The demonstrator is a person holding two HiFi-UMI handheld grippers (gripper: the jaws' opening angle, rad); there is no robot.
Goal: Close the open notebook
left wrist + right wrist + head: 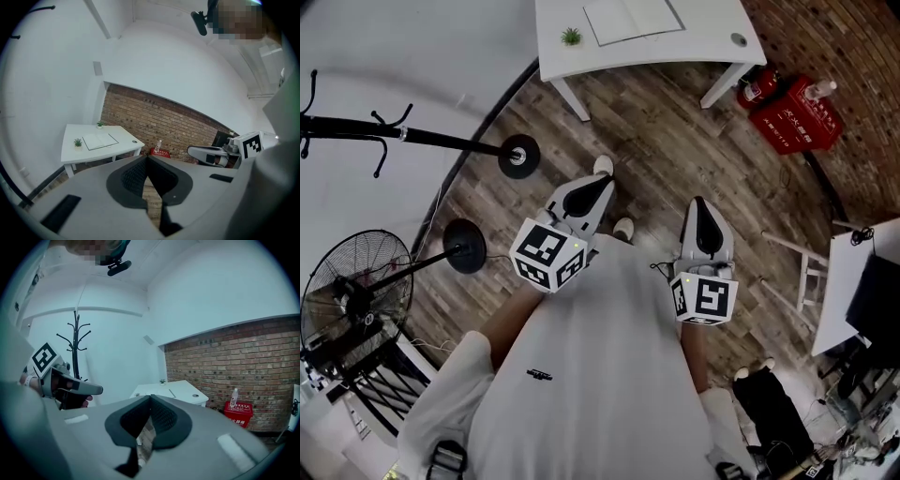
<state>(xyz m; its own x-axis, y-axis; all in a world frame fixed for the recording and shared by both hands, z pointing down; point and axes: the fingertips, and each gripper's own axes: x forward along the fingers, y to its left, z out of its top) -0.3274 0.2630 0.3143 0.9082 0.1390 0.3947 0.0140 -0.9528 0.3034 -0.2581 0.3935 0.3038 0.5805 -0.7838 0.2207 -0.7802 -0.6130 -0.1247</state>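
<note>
The open notebook (pixel 633 19) lies flat on a white table (pixel 703 33) at the top of the head view, beside a small green plant (pixel 571 37). Both grippers hang over the wooden floor, well short of the table. My left gripper (pixel 602 184) is shut and empty. My right gripper (pixel 699 206) is also shut with nothing between its jaws. In the left gripper view the notebook (pixel 100 140) shows far ahead on the table (pixel 75 152), beyond the left gripper (pixel 146 157). The right gripper view has the table (pixel 187 391) far beyond the right gripper (pixel 150 397).
A red fire extinguisher (pixel 759 87) and a red box (pixel 797 114) with a bottle stand by the brick wall, right of the table. A black coat rack (pixel 412 139) and a floor fan (pixel 356 291) are at left. Another white desk (pixel 853 272) is at right.
</note>
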